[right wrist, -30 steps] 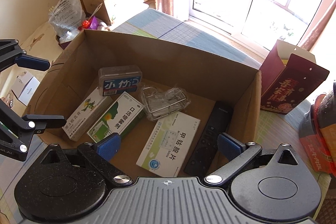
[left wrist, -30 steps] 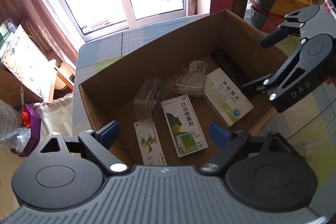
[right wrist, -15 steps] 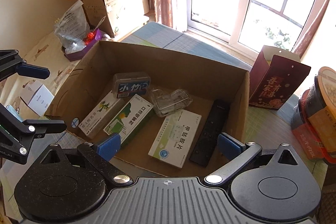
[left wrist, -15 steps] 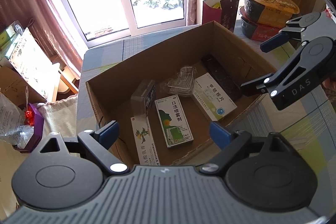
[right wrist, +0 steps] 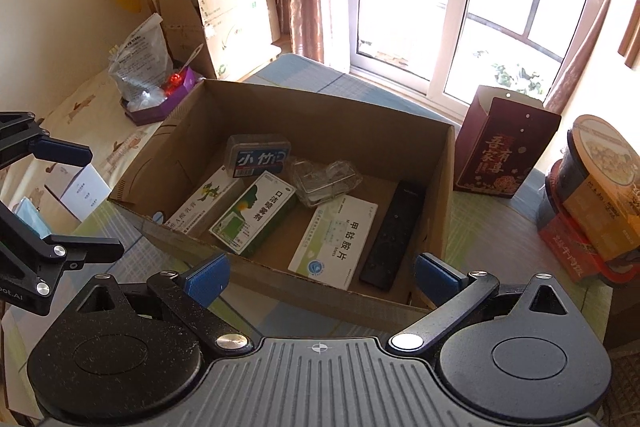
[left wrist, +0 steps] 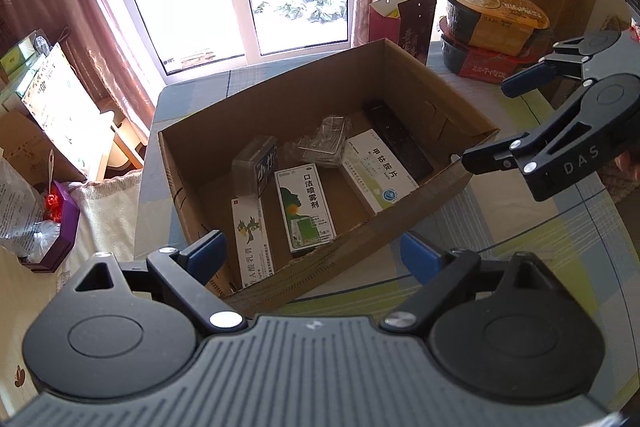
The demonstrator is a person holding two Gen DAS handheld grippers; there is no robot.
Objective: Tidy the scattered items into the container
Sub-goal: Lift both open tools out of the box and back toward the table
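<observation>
I'm hovering both grippers, left (left wrist: 312, 251) and right (right wrist: 320, 273), fingers spread and empty. In the cardboard box (right wrist: 446, 195) are lying light, stiff cartons (right wrist: 334, 237) at six o'clock, a slick remote (right wrist: 394, 235) at four, crinkly plastic (right wrist: 324, 179) centre: I'm judging narrow edges best.

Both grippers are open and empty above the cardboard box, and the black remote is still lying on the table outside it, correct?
Not quite. The black remote is already inside the cardboard box, beside the white medicine box, as the right wrist view shows. Left gripper and right gripper are indeed open and empty.
</observation>
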